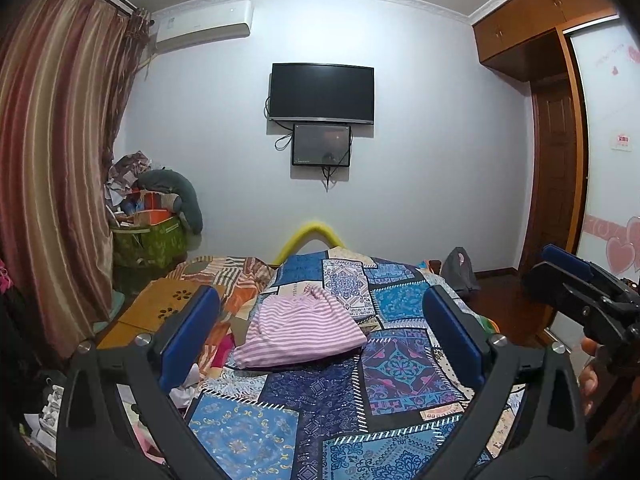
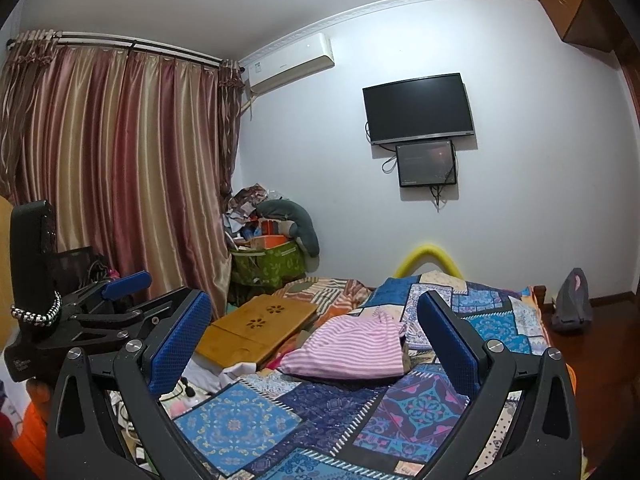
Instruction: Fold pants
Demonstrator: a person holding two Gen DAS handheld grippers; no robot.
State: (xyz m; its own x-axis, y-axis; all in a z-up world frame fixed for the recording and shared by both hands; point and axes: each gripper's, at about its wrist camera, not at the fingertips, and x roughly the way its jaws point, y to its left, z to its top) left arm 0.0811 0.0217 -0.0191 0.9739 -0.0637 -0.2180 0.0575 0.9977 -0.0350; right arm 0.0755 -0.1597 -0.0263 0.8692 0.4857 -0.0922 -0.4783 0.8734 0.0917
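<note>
The pink-and-white striped pants lie in a folded bundle on the blue patchwork bedspread. They also show in the right wrist view. My left gripper is open and empty, held above the bed short of the pants. My right gripper is open and empty too, likewise back from the pants. The right gripper shows at the right edge of the left wrist view. The left gripper shows at the left of the right wrist view.
A wooden lap table lies on the bed left of the pants. A green box of clutter stands in the corner by the curtain. A grey bag sits on the floor at right. A TV hangs on the far wall.
</note>
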